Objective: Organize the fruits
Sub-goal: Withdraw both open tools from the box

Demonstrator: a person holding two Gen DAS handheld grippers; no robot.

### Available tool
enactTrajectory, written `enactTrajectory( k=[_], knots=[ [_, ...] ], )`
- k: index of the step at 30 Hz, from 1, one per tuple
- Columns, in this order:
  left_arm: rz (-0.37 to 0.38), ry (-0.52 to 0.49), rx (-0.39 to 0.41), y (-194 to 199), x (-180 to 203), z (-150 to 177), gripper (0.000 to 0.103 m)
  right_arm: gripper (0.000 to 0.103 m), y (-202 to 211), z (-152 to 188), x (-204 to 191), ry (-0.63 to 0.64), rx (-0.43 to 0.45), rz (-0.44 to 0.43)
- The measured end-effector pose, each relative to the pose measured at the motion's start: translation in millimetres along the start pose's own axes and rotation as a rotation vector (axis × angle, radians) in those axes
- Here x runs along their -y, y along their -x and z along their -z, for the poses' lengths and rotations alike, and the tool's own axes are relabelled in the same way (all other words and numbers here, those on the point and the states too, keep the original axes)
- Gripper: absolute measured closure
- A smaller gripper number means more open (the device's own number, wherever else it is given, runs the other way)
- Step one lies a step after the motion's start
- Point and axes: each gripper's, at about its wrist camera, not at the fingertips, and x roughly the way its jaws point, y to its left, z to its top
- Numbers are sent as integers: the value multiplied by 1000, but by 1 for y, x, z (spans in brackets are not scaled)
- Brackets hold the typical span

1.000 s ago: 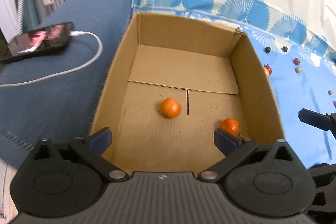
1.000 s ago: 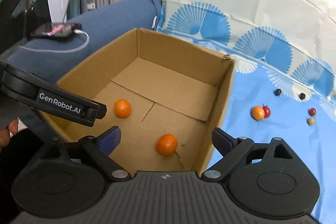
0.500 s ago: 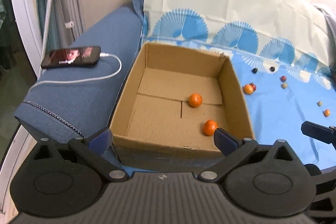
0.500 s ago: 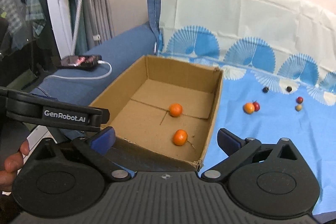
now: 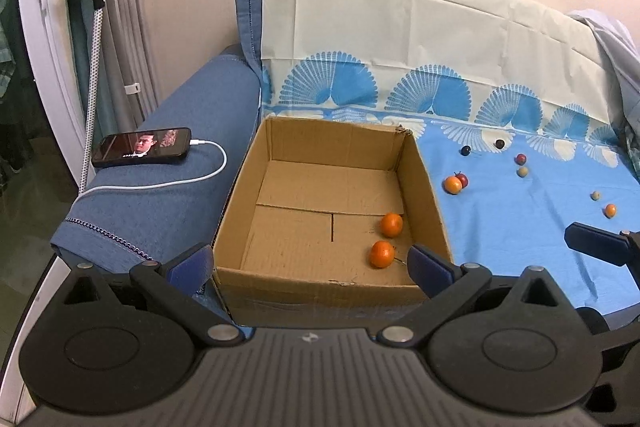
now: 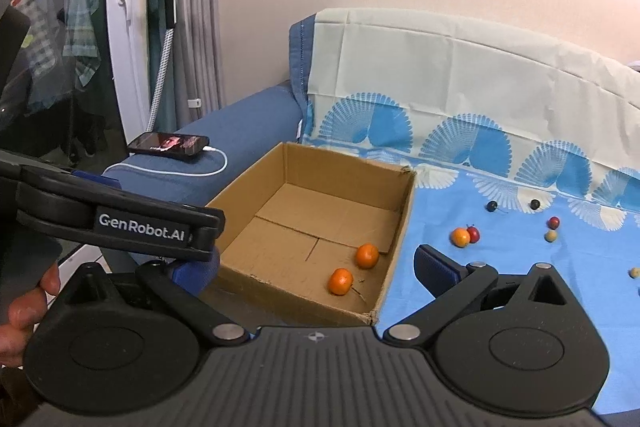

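Item: your right hand-held gripper [image 6: 316, 273] and left hand-held gripper [image 5: 310, 263], both gaping, empty. Two oranges [image 5: 391, 225] sat boxed [image 5: 434, 203]; loose fruits [image 5: 453, 184] at two o'clock risked rolling off the cloth.

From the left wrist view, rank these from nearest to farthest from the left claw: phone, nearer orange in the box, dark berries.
1. nearer orange, inside the box by the claw's right finger.
2. phone, on the armrest, left.
3. dark berries, far right on the cloth.
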Motion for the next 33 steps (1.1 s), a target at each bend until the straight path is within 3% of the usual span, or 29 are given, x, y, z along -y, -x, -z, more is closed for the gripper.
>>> enactTrajectory(
  k=[23, 33],
  knots=[
    [-20, 2, -16, -8, -2, -4, 0, 1, -10, 1, 3, -12, -15, -2],
    [-31, 10, -26, -25, 1, -23, 0, 1, -25, -5, 12, -22, -27, 1]
  ],
)
